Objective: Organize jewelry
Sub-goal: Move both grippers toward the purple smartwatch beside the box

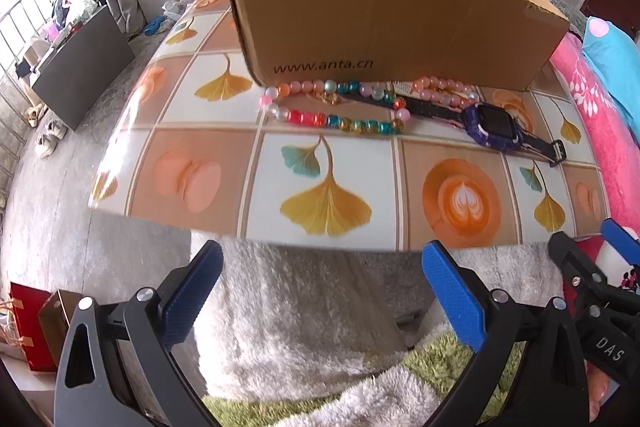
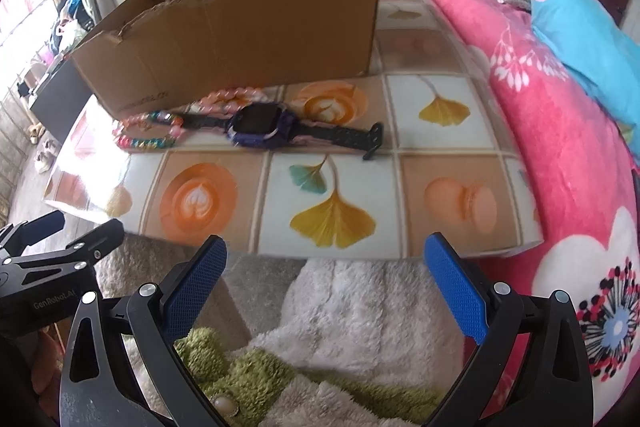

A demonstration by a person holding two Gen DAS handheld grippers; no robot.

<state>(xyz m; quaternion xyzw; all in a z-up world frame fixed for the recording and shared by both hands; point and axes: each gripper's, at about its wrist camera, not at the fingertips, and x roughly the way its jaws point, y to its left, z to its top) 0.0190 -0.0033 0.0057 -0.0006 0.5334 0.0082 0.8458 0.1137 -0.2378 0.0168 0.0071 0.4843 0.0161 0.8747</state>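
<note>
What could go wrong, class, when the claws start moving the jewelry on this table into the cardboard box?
1. The purple smartwatch's strap lies across the multicolored bead necklace, so lifting either may drag the other.
2. The pink bead bracelet sits tight against the cardboard box wall, leaving little room for a claw finger.
3. The box's torn, high front wall could catch a dangling strand.

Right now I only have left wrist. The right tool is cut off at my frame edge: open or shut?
Observer: Open. The right tool has its fingers spread with nothing between them, and it is short of the table's near edge.
Operator: The box blocks my view past its right end. Any room there?
Observer: Yes. A strip of bare tiles runs between the cardboard box and the pink blanket.
Operator: Anything on the watch face?
Observer: No. The watch lies face up with a dark, uncovered screen.
</note>
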